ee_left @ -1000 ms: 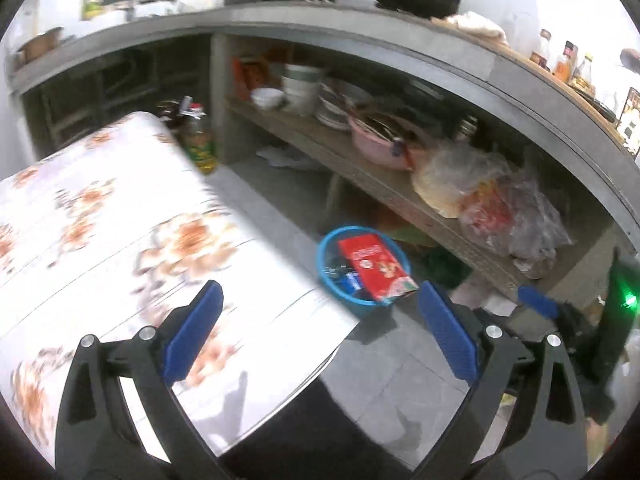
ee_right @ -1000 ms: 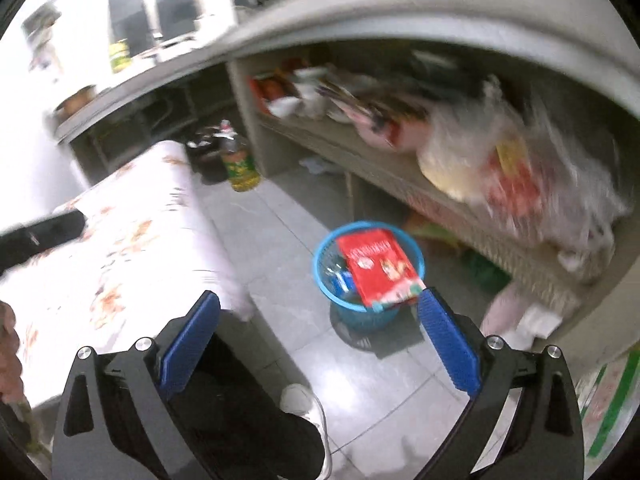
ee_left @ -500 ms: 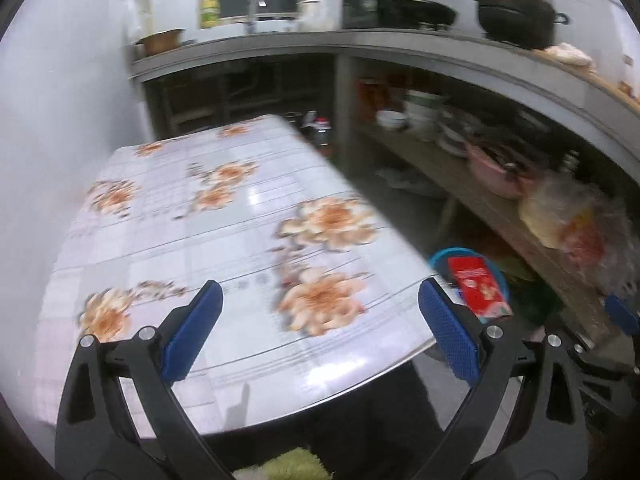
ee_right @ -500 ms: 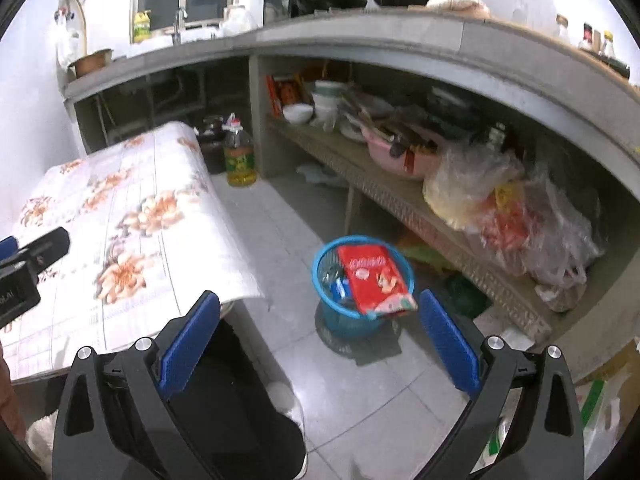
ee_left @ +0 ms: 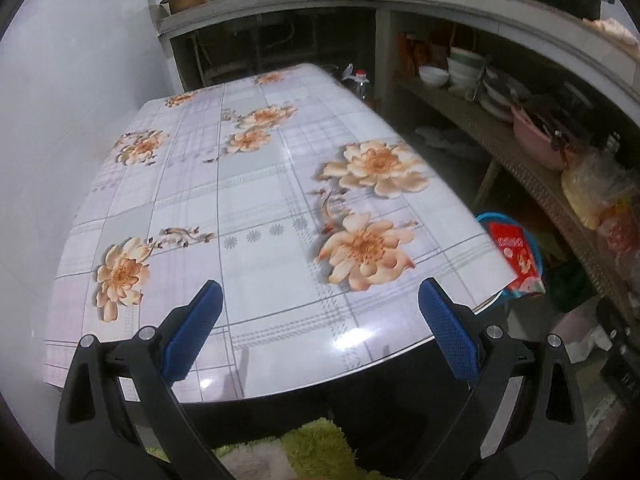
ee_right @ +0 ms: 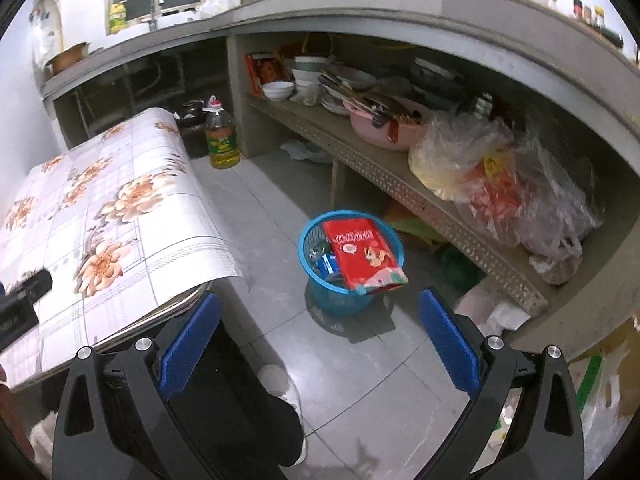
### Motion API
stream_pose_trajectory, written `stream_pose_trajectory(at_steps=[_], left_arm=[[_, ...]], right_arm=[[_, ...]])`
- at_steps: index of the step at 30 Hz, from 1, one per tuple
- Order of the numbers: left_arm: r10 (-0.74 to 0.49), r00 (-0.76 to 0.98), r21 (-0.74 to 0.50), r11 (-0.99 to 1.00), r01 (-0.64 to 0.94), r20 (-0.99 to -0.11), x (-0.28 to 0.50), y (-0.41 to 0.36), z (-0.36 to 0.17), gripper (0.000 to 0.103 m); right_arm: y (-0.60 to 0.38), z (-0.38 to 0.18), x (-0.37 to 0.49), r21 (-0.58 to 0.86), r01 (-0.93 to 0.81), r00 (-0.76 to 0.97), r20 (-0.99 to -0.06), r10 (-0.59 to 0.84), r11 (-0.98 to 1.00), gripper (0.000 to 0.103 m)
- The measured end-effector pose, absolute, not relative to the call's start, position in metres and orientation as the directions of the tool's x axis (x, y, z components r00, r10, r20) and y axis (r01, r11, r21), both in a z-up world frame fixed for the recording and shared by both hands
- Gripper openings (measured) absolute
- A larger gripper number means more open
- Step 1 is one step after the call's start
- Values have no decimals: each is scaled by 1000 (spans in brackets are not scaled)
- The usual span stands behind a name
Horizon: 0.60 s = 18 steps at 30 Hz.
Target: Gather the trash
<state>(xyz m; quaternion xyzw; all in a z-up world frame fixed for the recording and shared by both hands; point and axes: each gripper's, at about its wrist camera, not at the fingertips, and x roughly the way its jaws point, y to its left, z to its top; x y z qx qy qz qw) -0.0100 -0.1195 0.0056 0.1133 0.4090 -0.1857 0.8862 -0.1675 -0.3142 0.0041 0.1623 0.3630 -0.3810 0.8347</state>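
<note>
A blue mesh trash basket (ee_right: 316,236) stands on the tiled floor beside the table, with a red snack packet (ee_right: 362,254) sticking out of it and smaller wrappers beneath. In the left wrist view the basket (ee_left: 490,216) peeks from behind the table's right corner, with the packet (ee_left: 518,256) showing. My left gripper (ee_left: 318,332) is open above the near edge of the flowered table (ee_left: 256,200), nothing between its blue pads. My right gripper (ee_right: 318,336) is open over the floor, short of the basket, and holds nothing.
A low shelf (ee_right: 400,184) under the concrete counter holds bowls, a pink basin (ee_right: 384,128) and plastic bags (ee_right: 500,184). An oil bottle (ee_right: 221,140) stands on the floor by the table's far end. A person's dark trouser leg and white shoe (ee_right: 280,384) are below the right gripper.
The left gripper has swung from the basket toward the table and now faces its top. The right gripper has steadied and drawn back slightly, basket still ahead.
</note>
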Motion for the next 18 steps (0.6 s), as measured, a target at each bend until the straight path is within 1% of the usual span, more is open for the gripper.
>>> stream_pose_trajectory(at_steps=[5,18], left_arm=[[-219,595,59,910,411,-774,-11,-122,5,94],[-218,581,76,895,439,-784,-16,-133,1,94]], right_arm=[[-321,-1,-171,5,767,435,-738,-515,641,96],[-326,-3,-172,-2,770,427,-741,-518,638,96]])
